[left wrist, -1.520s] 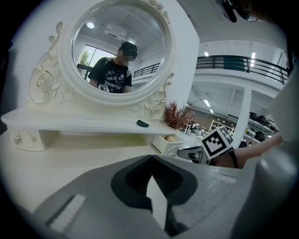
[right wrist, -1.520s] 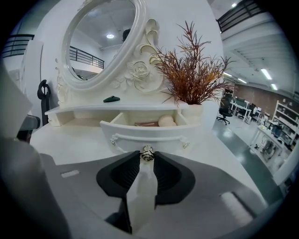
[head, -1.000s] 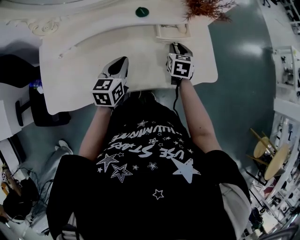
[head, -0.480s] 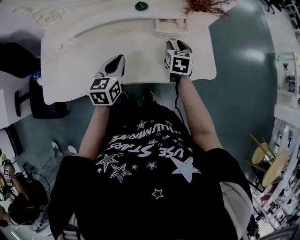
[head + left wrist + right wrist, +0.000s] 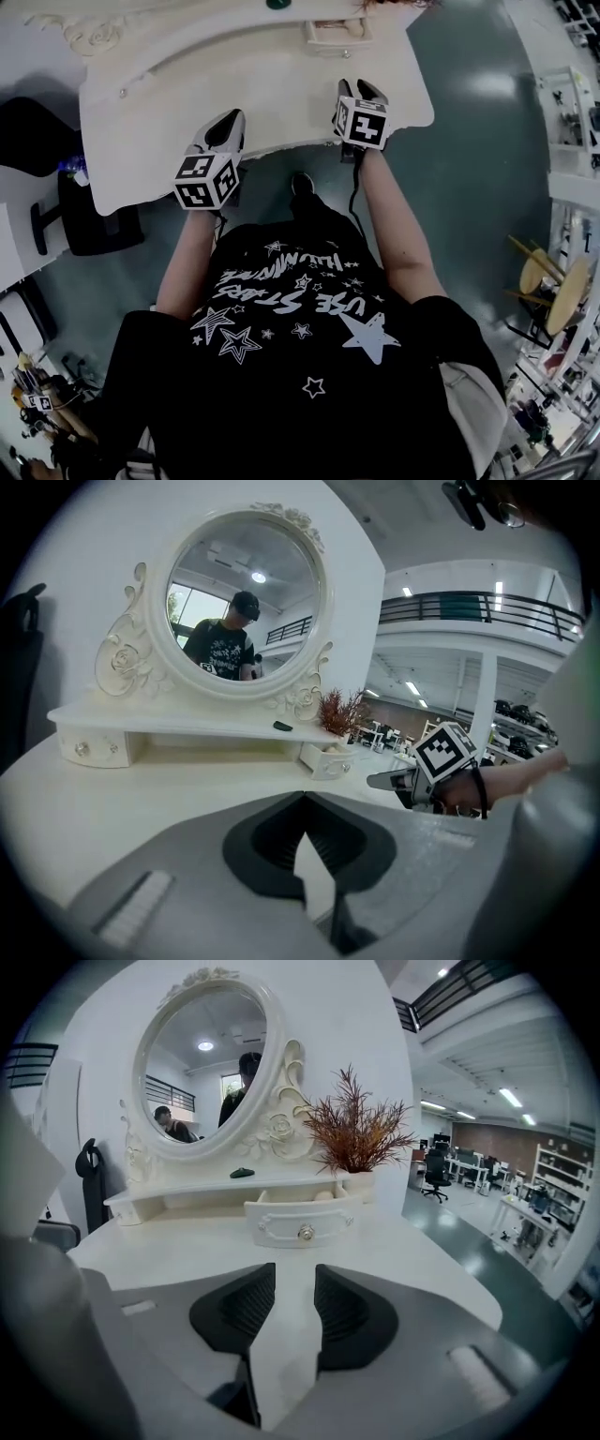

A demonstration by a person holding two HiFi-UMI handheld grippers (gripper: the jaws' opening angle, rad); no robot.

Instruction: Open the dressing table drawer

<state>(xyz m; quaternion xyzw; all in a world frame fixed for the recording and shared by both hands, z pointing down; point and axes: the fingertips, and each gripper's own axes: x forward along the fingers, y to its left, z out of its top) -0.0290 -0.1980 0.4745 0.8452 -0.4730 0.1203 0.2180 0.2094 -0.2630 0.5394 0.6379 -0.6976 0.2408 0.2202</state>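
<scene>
Right gripper view: the drawer (image 5: 302,1223) is shown pulled out, so the task is judged done; right tongs (image 5: 294,1271) are held apart, empty; left tongs (image 5: 302,797) are closed on nothing.

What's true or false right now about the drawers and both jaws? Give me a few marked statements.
1. The drawer below the dried plant is pulled out. True.
2. The right gripper is clamped on that drawer's knob. False: its jaws are apart and empty, short of the knob.
3. The drawer at the shelf's other end is pulled out too. False: it sits closed.
4. The left gripper has its jaws together at the tips, holding nothing. True.
5. A round mirror stands on the table. True.
</scene>
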